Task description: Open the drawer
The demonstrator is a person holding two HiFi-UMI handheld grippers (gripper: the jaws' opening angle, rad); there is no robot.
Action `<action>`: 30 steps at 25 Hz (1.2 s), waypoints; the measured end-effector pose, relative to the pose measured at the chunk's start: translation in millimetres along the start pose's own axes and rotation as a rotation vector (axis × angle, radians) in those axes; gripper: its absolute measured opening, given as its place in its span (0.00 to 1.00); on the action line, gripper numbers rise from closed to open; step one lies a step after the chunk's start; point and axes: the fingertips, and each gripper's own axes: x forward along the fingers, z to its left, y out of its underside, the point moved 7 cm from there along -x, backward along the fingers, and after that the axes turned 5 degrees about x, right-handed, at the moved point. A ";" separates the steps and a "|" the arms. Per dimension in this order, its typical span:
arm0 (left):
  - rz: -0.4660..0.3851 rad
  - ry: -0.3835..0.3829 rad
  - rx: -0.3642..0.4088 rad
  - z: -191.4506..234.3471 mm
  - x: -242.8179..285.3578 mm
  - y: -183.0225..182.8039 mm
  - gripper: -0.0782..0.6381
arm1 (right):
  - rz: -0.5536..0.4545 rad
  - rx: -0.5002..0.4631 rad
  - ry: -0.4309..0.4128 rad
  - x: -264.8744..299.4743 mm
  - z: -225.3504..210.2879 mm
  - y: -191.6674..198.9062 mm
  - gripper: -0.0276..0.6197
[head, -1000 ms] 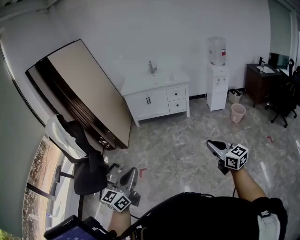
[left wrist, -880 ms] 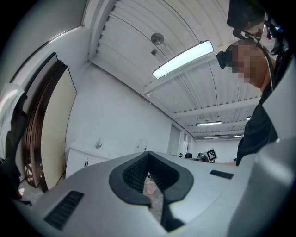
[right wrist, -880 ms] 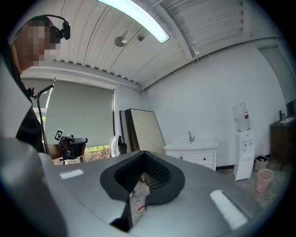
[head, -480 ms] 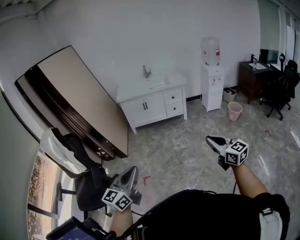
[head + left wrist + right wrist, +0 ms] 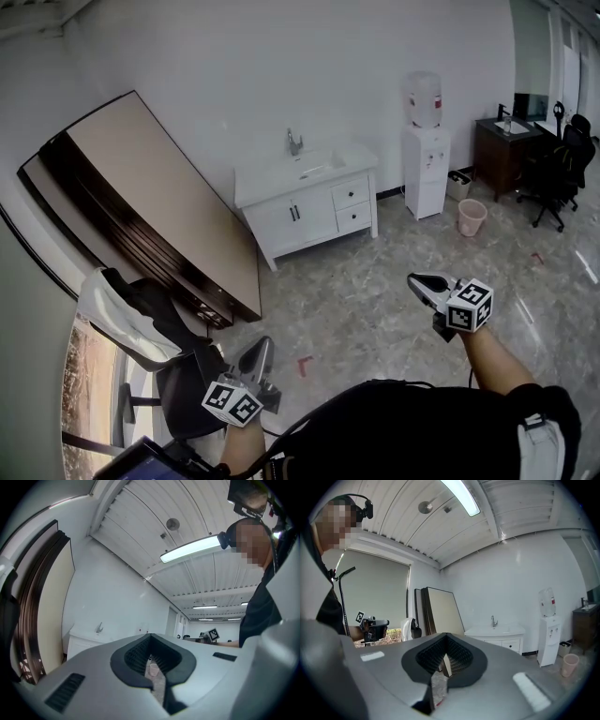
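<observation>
Drawers [image 5: 352, 204] sit two high at the right end of the white vanity [image 5: 291, 214] against the far wall, well apart from the person across open floor [image 5: 366, 272]; both look shut. The left hand-held gripper [image 5: 260, 347] is low at the person's side with its jaws together and nothing in them; the right hand-held gripper [image 5: 417, 281] is held out ahead, likewise closed and empty.

The step in hand, as I judge it, is the approach, so nothing should be reached for yet. Best to stand square before the drawer end of the vanity, not the door end; the right one is nearer that side and seems the natural one to use. The jaws should part before it arrives, not at the face. The pulls are too small here to make out, so their shape should be checked up close. Grip the pull centrally and draw straight out along the drawer's run; a slanted pull may bind it. Keep clear of the chair [image 5: 183, 375] and the leaning board [image 5: 159, 202] at left.
</observation>
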 end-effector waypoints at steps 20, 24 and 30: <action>-0.020 -0.101 0.010 38.9 123.5 12.9 0.10 | 0.031 0.004 -0.106 86.0 -136.4 -26.0 0.04; -0.019 -0.118 0.014 25.7 176.3 16.1 0.10 | 0.028 -0.005 -0.123 84.9 -188.7 -44.0 0.04; -0.011 -0.114 0.026 3.8 248.4 29.6 0.10 | 0.028 0.000 -0.136 76.8 -258.2 -53.2 0.04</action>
